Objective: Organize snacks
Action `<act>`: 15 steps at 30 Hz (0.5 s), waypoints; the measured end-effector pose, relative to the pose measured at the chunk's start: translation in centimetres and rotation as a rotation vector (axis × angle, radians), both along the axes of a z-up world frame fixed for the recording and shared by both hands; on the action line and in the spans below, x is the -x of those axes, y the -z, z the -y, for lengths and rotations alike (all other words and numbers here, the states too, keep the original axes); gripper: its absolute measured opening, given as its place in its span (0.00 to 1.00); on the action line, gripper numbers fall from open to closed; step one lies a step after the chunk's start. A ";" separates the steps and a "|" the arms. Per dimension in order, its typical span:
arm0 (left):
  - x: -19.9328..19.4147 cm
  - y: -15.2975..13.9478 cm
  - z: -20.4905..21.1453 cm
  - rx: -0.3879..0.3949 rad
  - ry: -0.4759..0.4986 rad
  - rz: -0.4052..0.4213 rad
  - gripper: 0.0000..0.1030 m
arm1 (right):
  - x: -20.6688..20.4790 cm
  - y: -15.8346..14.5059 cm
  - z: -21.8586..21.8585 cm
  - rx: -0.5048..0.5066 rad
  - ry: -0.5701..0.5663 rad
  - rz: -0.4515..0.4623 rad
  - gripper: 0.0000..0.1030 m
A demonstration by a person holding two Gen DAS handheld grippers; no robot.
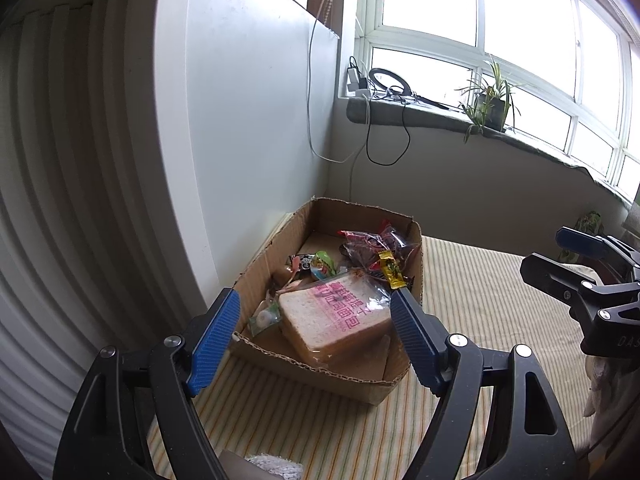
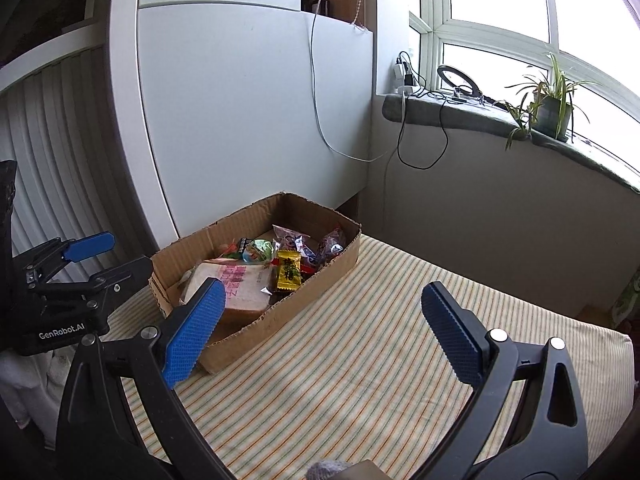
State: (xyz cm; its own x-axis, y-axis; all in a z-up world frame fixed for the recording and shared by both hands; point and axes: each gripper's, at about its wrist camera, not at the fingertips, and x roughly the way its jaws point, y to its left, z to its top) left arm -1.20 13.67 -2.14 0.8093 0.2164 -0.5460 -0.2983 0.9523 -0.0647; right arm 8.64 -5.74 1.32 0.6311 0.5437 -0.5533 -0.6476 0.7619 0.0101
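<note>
I hold a gripper in each hand. My left gripper [image 1: 316,336] is wide open, with nothing between its blue pads [image 1: 216,340]. It hangs just in front of the cardboard box [image 1: 360,384], and it does not touch the box. My right gripper [image 2: 324,332] is wide open too. It holds nothing. It hangs over the bare striped sheet [image 2: 360,360], to the right of the box.

The cardboard box sits on the striped sheet, close to the white wall panel [image 1: 248,120]. The snacks are all inside it. A bag of sliced bread [image 1: 332,320] with pink writing lies at the near end. It leans up on the near wall of the box. A small yellow packet [image 1: 391,274] lies just behind the bread, touching it. Behind that is a heap of clear packets with red print [image 1: 376,246] at the far end. A little green packet [image 1: 322,264] lies near the middle, and a small see-through sweet wrapper [image 1: 264,316] lies beside the bread on the left.

Behind the box is a windowsill [image 1: 440,120] with a potted plant [image 1: 490,104], a ring light [image 1: 390,80] and some chargers with cables [image 1: 388,136] hanging down.
</note>
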 end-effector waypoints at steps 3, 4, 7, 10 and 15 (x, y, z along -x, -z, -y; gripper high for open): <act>0.1 -0.2 0.1 -0.001 -0.002 0.006 0.76 | 0.0 0.1 -0.1 0.000 0.001 -0.004 0.97; 0.2 -0.2 0.1 -0.002 -0.002 0.008 0.76 | 0.1 0.2 -0.1 0.000 0.000 -0.005 0.97; 0.3 -0.3 0.2 -0.002 -0.004 0.012 0.76 | 0.3 0.2 -0.2 0.000 -0.004 -0.006 0.97; 0.4 -0.4 0.3 0.000 -0.006 0.015 0.76 | 0.3 0.2 -0.1 -0.001 0.000 -0.005 0.97; 0.6 -0.4 0.4 0.002 -0.005 0.019 0.76 | 0.3 0.1 -0.1 -0.005 0.002 -0.007 0.97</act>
State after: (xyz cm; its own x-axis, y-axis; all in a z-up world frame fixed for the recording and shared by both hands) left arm -1.81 13.27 -1.71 0.8183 0.2196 -0.5313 -0.3017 0.9507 -0.0718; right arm 8.32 -5.60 1.18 0.6285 0.5451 -0.5549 -0.6459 0.7632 0.0182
